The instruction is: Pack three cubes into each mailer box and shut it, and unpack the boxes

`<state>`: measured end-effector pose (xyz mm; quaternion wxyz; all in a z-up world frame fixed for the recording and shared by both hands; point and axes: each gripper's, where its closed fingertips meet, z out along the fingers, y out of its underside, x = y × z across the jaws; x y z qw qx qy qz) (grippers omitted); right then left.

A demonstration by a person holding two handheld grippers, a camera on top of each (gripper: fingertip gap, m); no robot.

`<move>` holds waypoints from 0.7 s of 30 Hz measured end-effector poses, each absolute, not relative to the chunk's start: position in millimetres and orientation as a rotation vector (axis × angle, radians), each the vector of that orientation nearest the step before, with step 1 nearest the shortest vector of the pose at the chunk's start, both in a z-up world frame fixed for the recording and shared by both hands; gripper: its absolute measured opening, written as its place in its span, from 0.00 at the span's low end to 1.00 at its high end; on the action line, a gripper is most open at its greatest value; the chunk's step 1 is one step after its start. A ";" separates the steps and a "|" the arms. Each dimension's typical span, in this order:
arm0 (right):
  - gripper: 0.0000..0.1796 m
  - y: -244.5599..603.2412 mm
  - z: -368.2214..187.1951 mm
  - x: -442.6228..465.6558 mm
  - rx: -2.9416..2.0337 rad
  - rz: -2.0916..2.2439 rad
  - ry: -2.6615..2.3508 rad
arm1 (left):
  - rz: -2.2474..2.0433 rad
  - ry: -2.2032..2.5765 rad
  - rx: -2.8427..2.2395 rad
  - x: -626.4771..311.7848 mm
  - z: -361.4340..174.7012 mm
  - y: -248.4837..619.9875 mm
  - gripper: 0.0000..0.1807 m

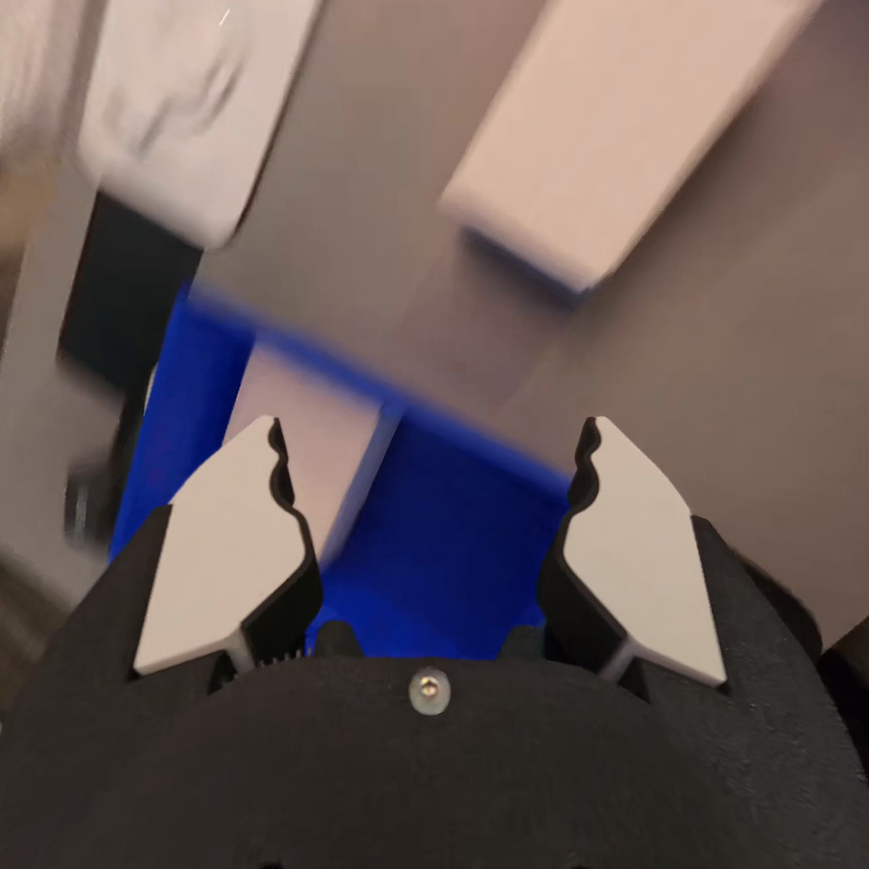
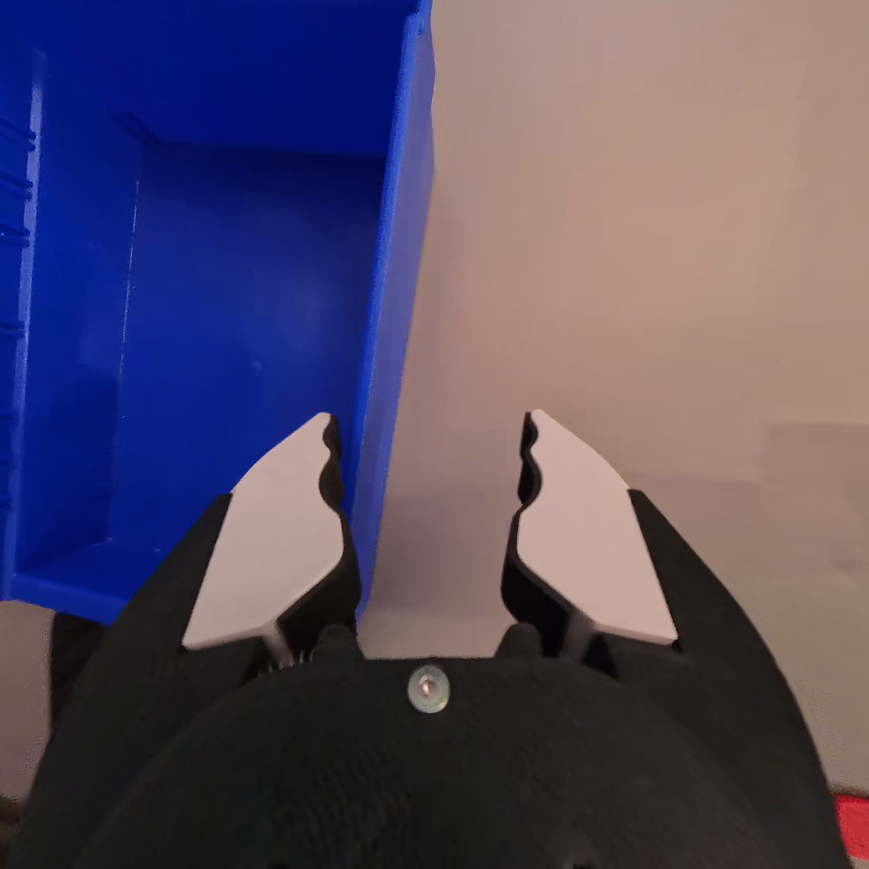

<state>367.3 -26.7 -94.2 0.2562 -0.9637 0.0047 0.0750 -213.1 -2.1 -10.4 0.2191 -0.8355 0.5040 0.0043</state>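
The left wrist view is blurred by motion. My left gripper (image 1: 431,423) is open and empty above a blue bin (image 1: 446,541). A white mailer box (image 1: 305,446) lies in the bin's left part, just past the left finger. Two more closed white mailer boxes lie on the grey table beyond, one at upper left (image 1: 188,108) and one at upper right (image 1: 611,141). My right gripper (image 2: 429,416) is open and empty, with its left finger over a blue bin (image 2: 409,188) whose inside shows nothing. No cubes are in view.
The grey table (image 2: 635,282) stretches to the right of the bin in the right wrist view. A red patch (image 2: 853,809) shows at the bottom right corner. A dark object (image 1: 122,291) sits left of the bin in the left wrist view. Across from one pair of fingers to the other is roughly 60 cm.
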 end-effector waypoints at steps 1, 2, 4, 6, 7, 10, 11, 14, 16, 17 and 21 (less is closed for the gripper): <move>0.36 -27.6 -97.7 361.8 -2.644 0.265 0.022 | 0.062 1.289 -2.378 -245.6 -8.8 2.1 0.64; 0.28 -28.3 -99.3 353.0 -2.665 0.358 0.032 | 0.100 1.174 -2.455 -278.2 -8.3 4.8 0.63; 0.16 -28.0 -100.3 342.1 -2.695 0.490 0.104 | 0.115 0.919 -2.575 -333.9 -7.8 8.8 0.61; 0.10 -26.5 -102.0 335.5 -2.723 0.542 0.166 | 0.057 0.681 -2.659 -374.9 -11.1 9.1 0.55; 0.09 -25.9 -105.3 336.8 -2.749 0.497 0.174 | 0.036 0.593 -2.685 -392.0 -14.6 10.2 0.53; 0.05 -25.1 -117.0 338.7 -2.838 0.335 0.149 | -0.013 0.410 -2.809 -430.8 -39.6 7.7 0.49; 0.04 -24.8 -121.7 338.8 -2.866 0.296 0.145 | -0.043 0.375 -2.858 -437.2 -51.0 5.4 0.49; 0.04 -23.8 -126.6 338.1 -2.895 0.275 0.174 | -0.073 0.311 -2.963 -451.4 -80.6 3.1 0.44; 0.04 -24.8 -126.4 337.0 -2.886 0.314 0.183 | -0.201 0.283 -3.005 -445.0 -91.7 1.9 0.42; 0.04 -25.8 -126.3 337.4 -2.882 0.327 0.187 | -0.336 0.258 -3.016 -435.5 -93.3 0.7 0.33; 0.04 -31.8 -126.5 348.0 -2.893 0.280 0.192 | -0.653 0.201 -3.018 -416.5 -90.5 -0.4 0.08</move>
